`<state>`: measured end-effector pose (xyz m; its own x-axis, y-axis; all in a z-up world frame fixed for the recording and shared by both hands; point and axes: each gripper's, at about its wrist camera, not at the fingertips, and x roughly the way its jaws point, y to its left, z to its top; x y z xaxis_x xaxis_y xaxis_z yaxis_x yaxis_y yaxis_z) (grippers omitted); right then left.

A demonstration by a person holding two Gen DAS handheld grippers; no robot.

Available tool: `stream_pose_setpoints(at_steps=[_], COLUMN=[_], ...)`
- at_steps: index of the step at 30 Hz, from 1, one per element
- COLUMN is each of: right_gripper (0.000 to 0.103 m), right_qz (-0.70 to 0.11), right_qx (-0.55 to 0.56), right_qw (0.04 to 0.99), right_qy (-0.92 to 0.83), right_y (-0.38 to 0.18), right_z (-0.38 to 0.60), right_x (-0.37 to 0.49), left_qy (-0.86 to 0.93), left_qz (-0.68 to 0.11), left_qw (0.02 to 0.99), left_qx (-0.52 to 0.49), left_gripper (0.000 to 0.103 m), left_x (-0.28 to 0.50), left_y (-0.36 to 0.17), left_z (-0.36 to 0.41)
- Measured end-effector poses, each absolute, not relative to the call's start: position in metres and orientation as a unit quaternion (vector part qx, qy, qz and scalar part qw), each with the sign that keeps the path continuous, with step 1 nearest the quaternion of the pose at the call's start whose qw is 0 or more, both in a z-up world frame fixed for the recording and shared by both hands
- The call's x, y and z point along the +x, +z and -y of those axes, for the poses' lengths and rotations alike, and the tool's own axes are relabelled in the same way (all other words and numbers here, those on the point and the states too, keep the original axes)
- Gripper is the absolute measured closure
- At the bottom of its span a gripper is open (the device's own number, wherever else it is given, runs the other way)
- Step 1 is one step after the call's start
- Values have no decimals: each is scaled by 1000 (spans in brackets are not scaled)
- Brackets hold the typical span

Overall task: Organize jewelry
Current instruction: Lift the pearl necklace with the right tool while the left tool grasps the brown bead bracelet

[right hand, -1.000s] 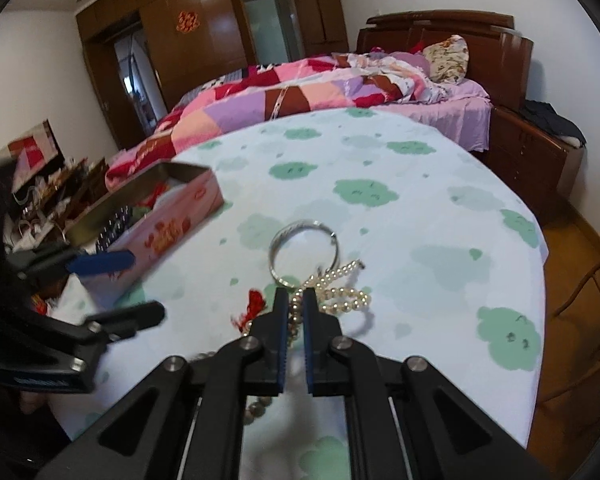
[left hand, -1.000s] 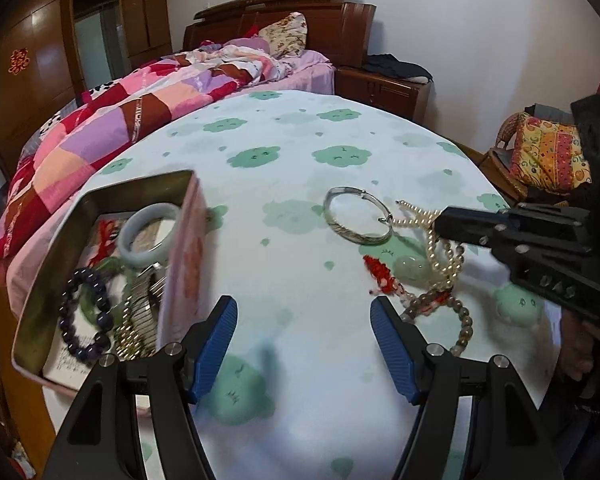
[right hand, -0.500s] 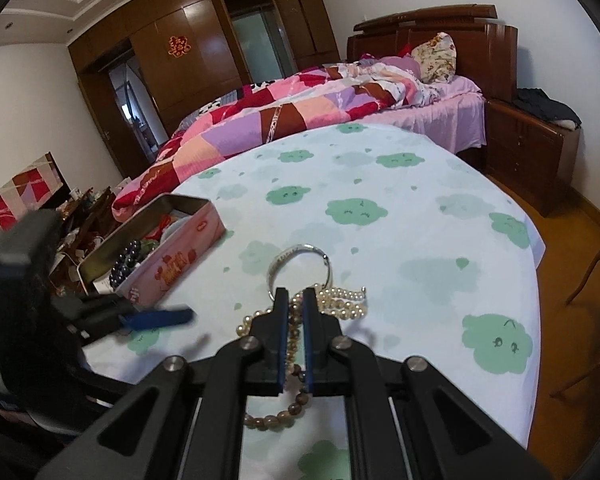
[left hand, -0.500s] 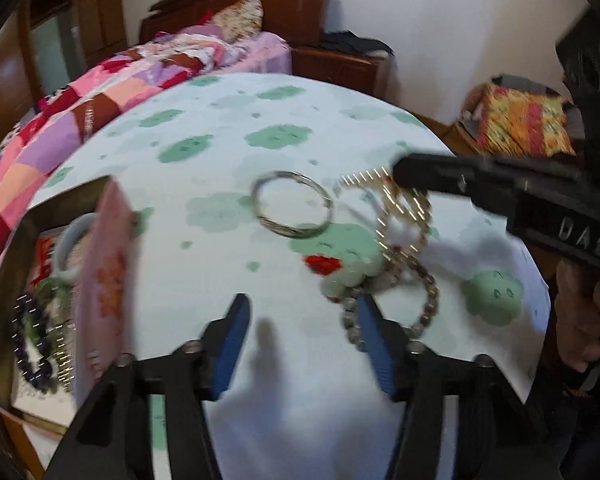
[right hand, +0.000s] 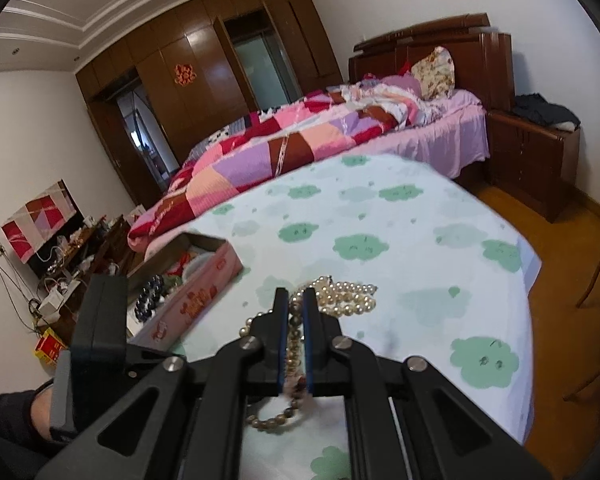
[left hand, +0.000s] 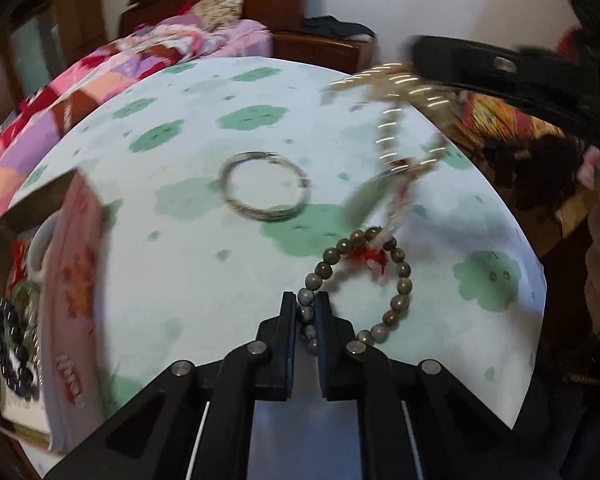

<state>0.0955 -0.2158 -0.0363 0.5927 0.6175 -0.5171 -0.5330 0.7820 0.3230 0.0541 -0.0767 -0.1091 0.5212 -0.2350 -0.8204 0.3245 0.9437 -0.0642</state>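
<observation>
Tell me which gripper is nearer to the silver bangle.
Left. The left gripper sits just in front of the silver bangle, clamped on the brown bead bracelet; the right gripper is raised beyond it, holding pearls.

We count five loose pieces, one tin and two grippers.

On the table we see one silver bangle, one grey bead bracelet, one pearl strand, one pendant on red cord and one pink tin. We make out roughly two bracelets inside it, blurred. We count one left gripper and one right gripper.
</observation>
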Motion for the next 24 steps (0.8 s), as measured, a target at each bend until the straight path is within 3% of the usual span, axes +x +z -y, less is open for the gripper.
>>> stream_pose_setpoints(at_steps=[11,20,24], right_gripper=[95,95,95], right_qz=[-330,-292,-321], right_qx=[73,94,41], right_qw=[887,883,892], right_qy=[314,356,316], right_y=[-44,-26,-41], right_z=[220,222,206], right_x=[104,92,102], left_qy=[-123,-117,-116], left_qz=[-437,-401,-411], left_qw=[891,908,904], left_qx=[0,-14,-16], left_gripper=[95,95,95], left_x=[52,43,46], left_y=[-94,-66,-73], left_z=[38,25,24])
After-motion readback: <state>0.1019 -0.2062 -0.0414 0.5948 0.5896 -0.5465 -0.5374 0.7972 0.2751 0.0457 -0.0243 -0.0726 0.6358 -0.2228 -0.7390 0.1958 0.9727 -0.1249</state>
